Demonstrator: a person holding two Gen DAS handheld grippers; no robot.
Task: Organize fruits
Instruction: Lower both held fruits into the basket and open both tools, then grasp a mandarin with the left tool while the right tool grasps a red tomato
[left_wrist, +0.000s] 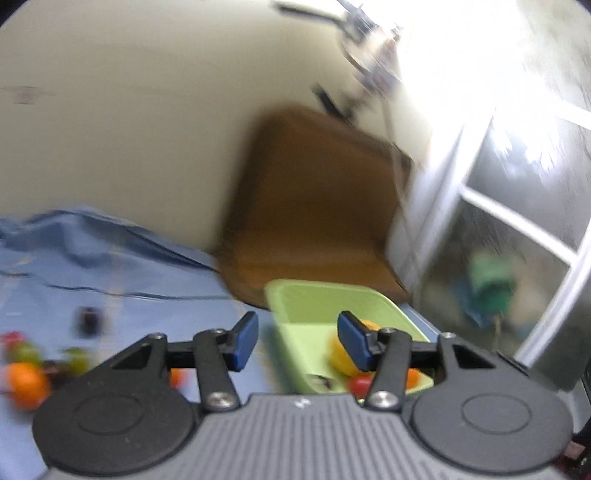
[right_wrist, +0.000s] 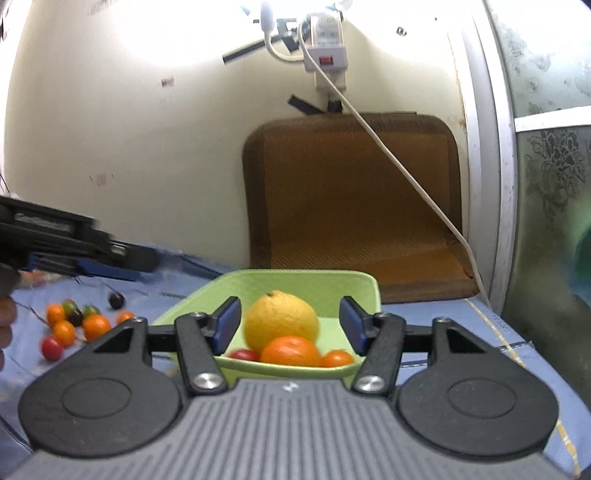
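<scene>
From my right wrist camera I see the green tray (right_wrist: 295, 280) sharply, holding a yellow citrus (right_wrist: 281, 319), a tangerine (right_wrist: 291, 350) and a cherry tomato (right_wrist: 244, 355); left of the tray, loose small fruits (right_wrist: 79, 325) lie on the blue cloth (right_wrist: 461, 332). The left view is motion-blurred. The tray's long axis runs away from me toward the brown mat (right_wrist: 354, 206). My right gripper (right_wrist: 290, 325) and left gripper (left_wrist: 297, 341) both have jaws apart, empty.

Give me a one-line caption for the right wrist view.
Open right gripper faces the green tray holding a yellow citrus; small fruits lie loose on the blue cloth.
</scene>
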